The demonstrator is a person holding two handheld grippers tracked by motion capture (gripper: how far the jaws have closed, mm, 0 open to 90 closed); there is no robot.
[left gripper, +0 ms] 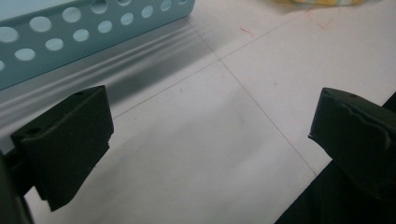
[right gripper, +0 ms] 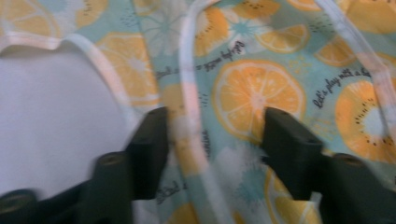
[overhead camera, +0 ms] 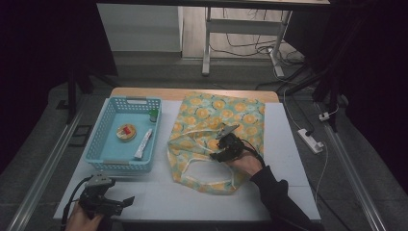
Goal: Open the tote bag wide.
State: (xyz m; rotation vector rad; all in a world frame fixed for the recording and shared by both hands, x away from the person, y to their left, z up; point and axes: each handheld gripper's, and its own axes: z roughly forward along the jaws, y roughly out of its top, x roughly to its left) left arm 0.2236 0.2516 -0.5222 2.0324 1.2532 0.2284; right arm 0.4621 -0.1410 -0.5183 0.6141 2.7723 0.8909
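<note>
So the fruit-print cloth bag (overhead camera: 219, 139) is lying flat on the white worktop (overhead camera: 288, 159), just right of the blue basket (overhead camera: 124, 134). The right claw (overhead camera: 225, 142) is down on the bag near its handles, jaws partly open with a white-edged strip of the fabric between them, and I can't tell if they're actually pinching it. The left claw (overhead camera: 120, 202) sits over bare worktop at the near edge by the basket, wide open, holding nothing.
</note>
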